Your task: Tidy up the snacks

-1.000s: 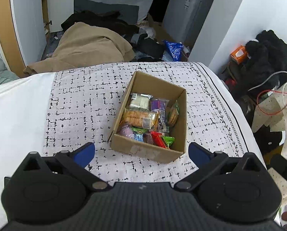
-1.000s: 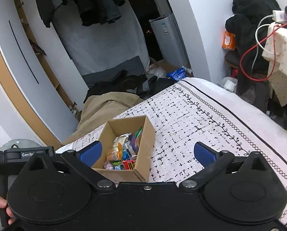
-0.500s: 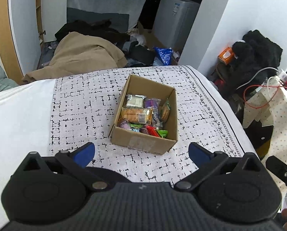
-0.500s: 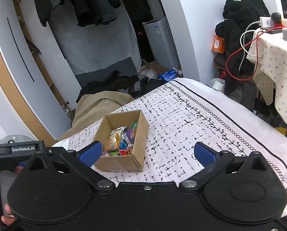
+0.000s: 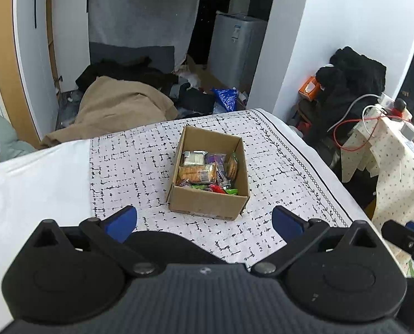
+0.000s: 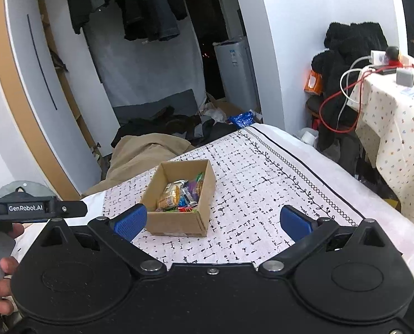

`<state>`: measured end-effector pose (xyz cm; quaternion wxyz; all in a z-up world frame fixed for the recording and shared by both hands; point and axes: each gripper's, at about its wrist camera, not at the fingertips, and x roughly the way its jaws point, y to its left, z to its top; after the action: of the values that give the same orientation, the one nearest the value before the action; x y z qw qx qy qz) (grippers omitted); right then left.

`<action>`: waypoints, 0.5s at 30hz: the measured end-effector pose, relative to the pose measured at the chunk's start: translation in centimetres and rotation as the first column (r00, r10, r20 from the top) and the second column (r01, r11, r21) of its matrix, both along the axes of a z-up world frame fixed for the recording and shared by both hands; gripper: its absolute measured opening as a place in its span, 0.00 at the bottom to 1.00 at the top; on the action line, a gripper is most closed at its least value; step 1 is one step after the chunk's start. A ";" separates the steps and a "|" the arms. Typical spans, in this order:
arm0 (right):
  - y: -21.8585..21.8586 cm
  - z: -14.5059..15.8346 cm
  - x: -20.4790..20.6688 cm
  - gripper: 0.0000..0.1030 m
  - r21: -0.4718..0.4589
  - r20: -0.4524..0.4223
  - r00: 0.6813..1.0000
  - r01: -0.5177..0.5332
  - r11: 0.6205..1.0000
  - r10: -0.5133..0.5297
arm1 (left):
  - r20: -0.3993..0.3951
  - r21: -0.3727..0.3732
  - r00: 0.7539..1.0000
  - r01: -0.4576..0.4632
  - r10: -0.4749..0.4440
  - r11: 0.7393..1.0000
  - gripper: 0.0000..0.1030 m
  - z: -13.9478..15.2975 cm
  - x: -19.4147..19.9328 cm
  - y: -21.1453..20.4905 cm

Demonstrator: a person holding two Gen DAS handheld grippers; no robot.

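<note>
An open cardboard box (image 5: 207, 207) stands on the patterned cloth, holding several wrapped snacks (image 5: 197, 172), among them a cracker pack and purple, green and red wrappers. The same cardboard box (image 6: 176, 222) shows in the right wrist view with its snacks (image 6: 179, 194). My left gripper (image 5: 204, 222) hangs open well short of the box, nothing between its blue pads. My right gripper (image 6: 212, 221) is open too, empty, back from the box and to its right. The left gripper's body (image 6: 26, 208) and a hand (image 6: 1, 284) show at the left edge.
The black-and-white patterned cloth (image 5: 129, 172) covers a white surface (image 5: 26, 189). Clothes and a tan blanket (image 5: 118, 108) lie on the floor beyond. A side table with a dotted cloth (image 6: 396, 128), cables and a power strip stands at the right, beside dark garments (image 5: 348, 83).
Both grippers have pulled back and risen, so the box looks smaller and farther away. Both stay open and empty. The box has not moved.
</note>
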<state>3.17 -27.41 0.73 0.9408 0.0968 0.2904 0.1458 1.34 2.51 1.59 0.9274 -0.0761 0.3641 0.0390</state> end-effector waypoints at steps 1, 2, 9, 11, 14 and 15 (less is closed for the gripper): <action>0.1 0.2 -0.3 1.00 -0.001 0.006 1.000 -0.003 1.000 0.003 | 0.004 0.008 1.000 0.004 -0.004 1.000 1.00 0.1 -0.3 -0.1; 0.1 0.4 -0.4 1.00 -0.002 0.011 1.000 -0.006 1.000 0.006 | 0.008 0.014 1.000 0.008 -0.008 1.000 1.00 0.3 -0.7 -0.1; 0.5 1.4 -1.6 1.00 -0.010 0.034 0.999 -0.011 1.000 0.011 | 0.029 0.034 0.999 0.016 -0.017 0.999 1.00 0.9 -2.5 0.2; 0.8 1.4 -1.8 1.00 -0.019 0.037 0.999 -0.017 1.000 0.017 | 0.030 0.042 0.999 0.020 -0.021 0.999 1.00 0.8 -2.9 0.2; 1.1 1.3 -2.1 1.00 -0.033 0.037 0.999 -0.025 0.999 0.026 | 0.029 0.050 0.999 0.022 -0.024 0.998 1.00 0.8 -3.3 0.3; 1.1 1.2 -2.1 1.00 -0.034 0.036 0.999 -0.027 0.999 0.028 | 0.030 0.052 0.999 0.023 -0.025 0.998 1.00 0.7 -3.4 0.3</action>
<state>1.04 -26.31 1.98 0.9453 0.0746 0.2767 0.1557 -2.08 2.84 2.34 0.9350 -0.0481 0.3496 0.0361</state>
